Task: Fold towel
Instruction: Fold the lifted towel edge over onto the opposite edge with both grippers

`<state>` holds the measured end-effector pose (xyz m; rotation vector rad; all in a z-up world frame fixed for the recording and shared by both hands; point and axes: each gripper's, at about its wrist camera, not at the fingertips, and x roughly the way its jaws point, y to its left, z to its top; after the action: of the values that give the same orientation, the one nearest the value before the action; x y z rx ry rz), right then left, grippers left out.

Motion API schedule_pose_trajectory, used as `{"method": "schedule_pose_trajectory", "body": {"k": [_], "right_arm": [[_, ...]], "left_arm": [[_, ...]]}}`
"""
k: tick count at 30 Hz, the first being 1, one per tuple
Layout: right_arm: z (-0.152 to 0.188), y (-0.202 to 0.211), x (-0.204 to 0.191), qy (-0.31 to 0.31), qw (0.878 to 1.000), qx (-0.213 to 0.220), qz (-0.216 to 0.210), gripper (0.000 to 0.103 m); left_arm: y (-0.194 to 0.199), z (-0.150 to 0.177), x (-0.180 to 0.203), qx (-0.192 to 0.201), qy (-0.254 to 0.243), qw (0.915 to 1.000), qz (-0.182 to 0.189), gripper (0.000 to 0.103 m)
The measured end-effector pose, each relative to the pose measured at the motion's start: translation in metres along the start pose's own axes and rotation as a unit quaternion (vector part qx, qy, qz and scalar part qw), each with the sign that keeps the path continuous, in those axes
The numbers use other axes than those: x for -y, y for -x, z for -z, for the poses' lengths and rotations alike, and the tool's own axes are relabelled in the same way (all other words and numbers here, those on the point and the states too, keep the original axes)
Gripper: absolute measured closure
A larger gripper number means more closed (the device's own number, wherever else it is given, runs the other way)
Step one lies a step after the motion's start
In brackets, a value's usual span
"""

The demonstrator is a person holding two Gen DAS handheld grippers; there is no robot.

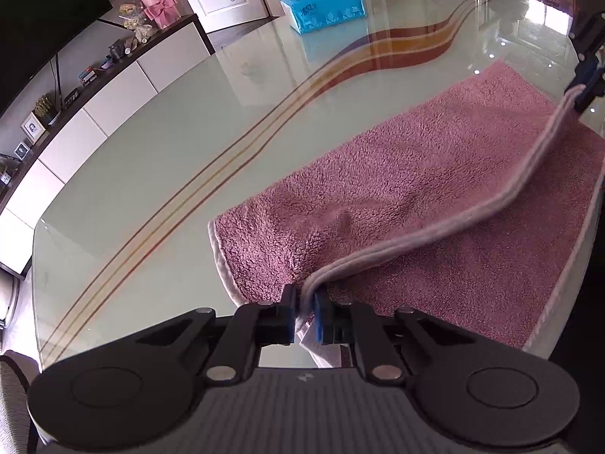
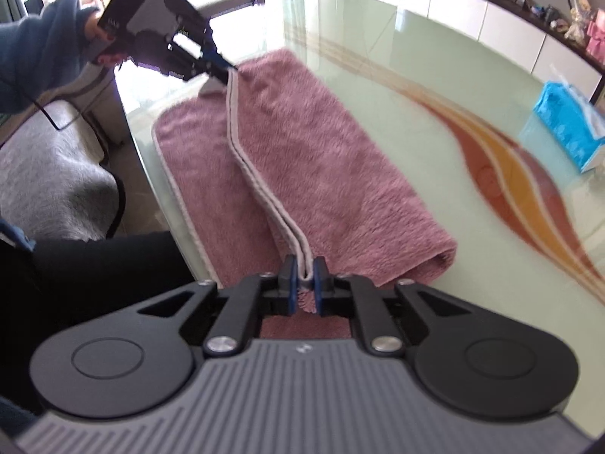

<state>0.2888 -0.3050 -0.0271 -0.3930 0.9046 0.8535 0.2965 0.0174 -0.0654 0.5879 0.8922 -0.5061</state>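
Left claw (image 1: 305, 308) clamps the towel (image 1: 435, 204) by its pale doubled hem; right claw (image 2: 305, 283) clamps that hem's other end. Towel lies folded on the glass table (image 1: 189, 143), hem lifted between them. Tissue pack (image 1: 325, 9) at twelve o'clock.

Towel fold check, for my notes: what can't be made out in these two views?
- Left wrist view: the towel near corner is cut off by the picture's right edge.
- Right wrist view: the towel's near end is hidden behind the right gripper.
- Both views: the tissue pack print is too small.
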Motion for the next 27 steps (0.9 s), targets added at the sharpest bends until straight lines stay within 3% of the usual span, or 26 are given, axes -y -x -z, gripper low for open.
{"method": "schedule_pose_trajectory", "body": {"k": [11, 19, 25, 27], "right_arm": [[0.003, 0.039, 0.001, 0.022, 1.0, 0.016, 0.007, 0.094], [0.027, 0.018, -0.018, 0.039, 0.999, -0.032, 0.0, 0.094], [0.036, 0.001, -0.026, 0.056, 0.996, -0.062, 0.008, 0.094], [0.038, -0.002, -0.027, 0.056, 0.996, -0.064, 0.01, 0.094]], "left_arm": [[0.055, 0.004, 0.044, -0.012, -0.066, 0.9977, 0.011, 0.092], [0.052, 0.027, 0.08, -0.043, -0.076, 0.9959, 0.022, 0.092], [0.037, 0.035, 0.081, -0.056, -0.065, 0.996, 0.025, 0.09], [0.034, 0.035, 0.077, -0.056, -0.061, 0.9962, 0.027, 0.085]]}}
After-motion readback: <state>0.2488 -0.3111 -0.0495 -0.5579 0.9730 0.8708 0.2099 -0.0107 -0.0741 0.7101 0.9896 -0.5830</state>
